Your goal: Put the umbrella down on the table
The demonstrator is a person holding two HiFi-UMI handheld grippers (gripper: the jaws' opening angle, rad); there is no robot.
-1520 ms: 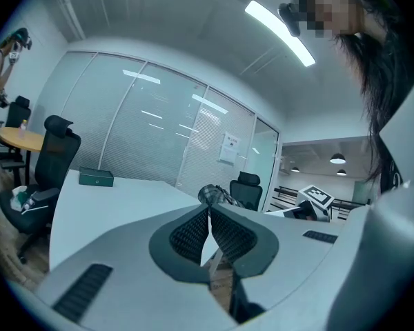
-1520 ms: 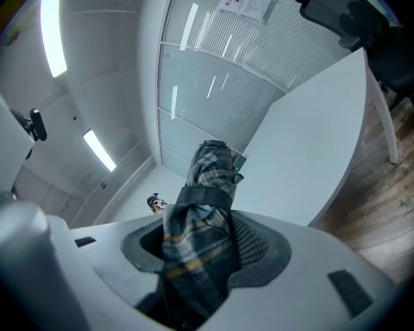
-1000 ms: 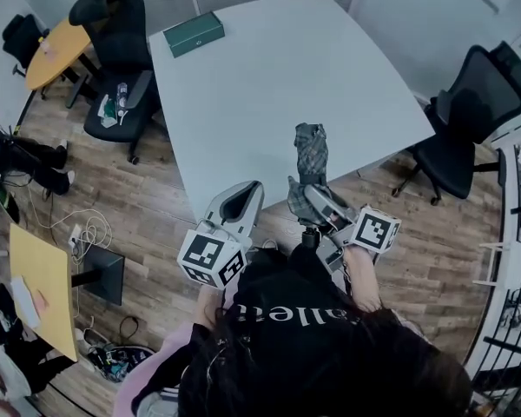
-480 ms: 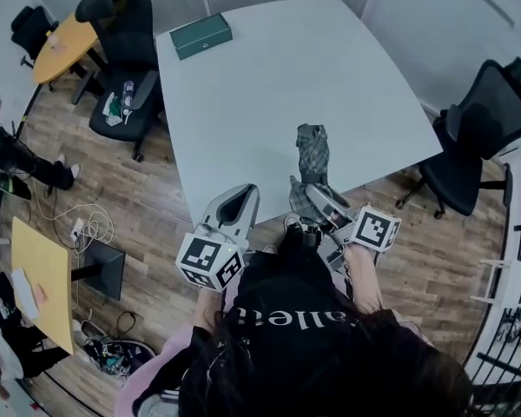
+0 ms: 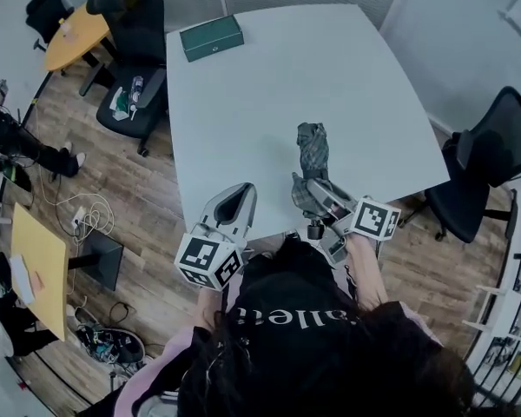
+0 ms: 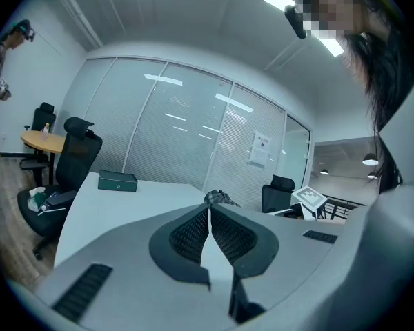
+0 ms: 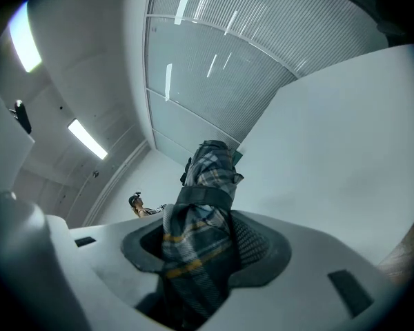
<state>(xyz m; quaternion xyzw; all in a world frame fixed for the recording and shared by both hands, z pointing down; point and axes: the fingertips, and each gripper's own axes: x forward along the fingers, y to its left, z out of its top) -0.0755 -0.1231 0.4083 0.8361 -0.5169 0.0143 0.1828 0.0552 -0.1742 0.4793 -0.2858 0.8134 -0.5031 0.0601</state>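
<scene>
Now, right gripper (image 5: 313, 196) clamped on folded plaid umbrella (image 5: 312, 148), seemingly above table (image 5: 269, 94), left gripper (image 5: 237, 200) jaws closed, empty.

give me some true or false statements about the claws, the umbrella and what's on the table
1. The right claw grips a folded plaid umbrella. True.
2. The left claw holds the umbrella's handle. False: its jaws are together with nothing between them, and it is apart from the umbrella.
3. A green box sits near a far corner of the table. True.
4. The umbrella is opened out wide. False: it is folded up, with a strap around it.
</scene>
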